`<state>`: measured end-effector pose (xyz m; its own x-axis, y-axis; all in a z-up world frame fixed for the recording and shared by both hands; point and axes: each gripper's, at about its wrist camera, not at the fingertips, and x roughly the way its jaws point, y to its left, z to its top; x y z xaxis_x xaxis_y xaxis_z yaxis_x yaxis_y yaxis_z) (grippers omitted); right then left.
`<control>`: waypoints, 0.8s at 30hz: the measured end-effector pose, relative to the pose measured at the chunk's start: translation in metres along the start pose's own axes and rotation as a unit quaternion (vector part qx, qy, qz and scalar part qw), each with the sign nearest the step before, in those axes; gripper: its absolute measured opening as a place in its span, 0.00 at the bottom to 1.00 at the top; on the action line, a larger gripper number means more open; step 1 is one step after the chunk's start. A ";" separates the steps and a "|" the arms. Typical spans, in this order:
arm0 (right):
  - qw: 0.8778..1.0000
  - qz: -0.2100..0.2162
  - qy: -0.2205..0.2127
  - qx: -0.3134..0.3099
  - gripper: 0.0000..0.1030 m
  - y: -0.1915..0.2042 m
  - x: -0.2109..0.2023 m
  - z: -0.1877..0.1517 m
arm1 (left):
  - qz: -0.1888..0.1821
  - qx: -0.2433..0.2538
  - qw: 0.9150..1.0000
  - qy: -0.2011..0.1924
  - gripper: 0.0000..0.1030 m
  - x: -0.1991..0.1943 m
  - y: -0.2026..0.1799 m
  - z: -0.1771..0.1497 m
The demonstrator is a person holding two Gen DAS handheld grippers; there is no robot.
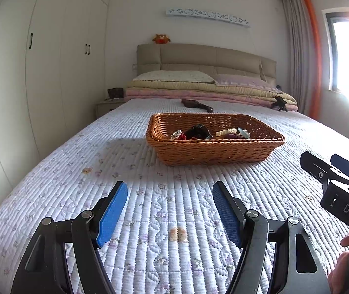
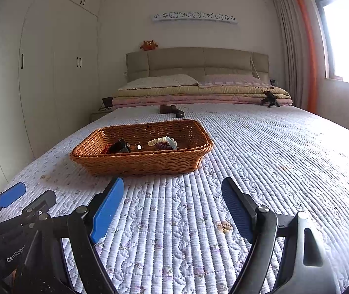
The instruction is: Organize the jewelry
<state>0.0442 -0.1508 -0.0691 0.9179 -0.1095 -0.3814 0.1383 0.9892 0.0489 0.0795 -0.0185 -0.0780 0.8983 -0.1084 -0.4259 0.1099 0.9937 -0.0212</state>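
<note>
**Basket of jewelry on the bed, both tools spread**

The pieces in the shallow brown wicker basket (image 1: 213,152) are a half-hidden jumble: a cream coiled band (image 1: 226,131), something dark, something glinting. "DAS" shows on the right tool (image 2: 173,210), "GenRobo", cut off, on the left tool (image 1: 170,212). Both hover spread and empty over the lilac quilted bedspread (image 1: 174,245), near white wardrobes (image 1: 51,73).
</note>
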 end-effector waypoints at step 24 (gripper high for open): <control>1.000 0.000 0.001 -0.006 0.81 0.002 0.002 -0.001 | 0.020 -0.005 1.000 0.005 0.71 0.003 0.005 0.001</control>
<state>0.0458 -0.1486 -0.0708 0.9173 -0.1092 -0.3829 0.1337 0.9903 0.0378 0.0828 -0.0143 -0.0785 0.8975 -0.0679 -0.4358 0.0697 0.9975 -0.0119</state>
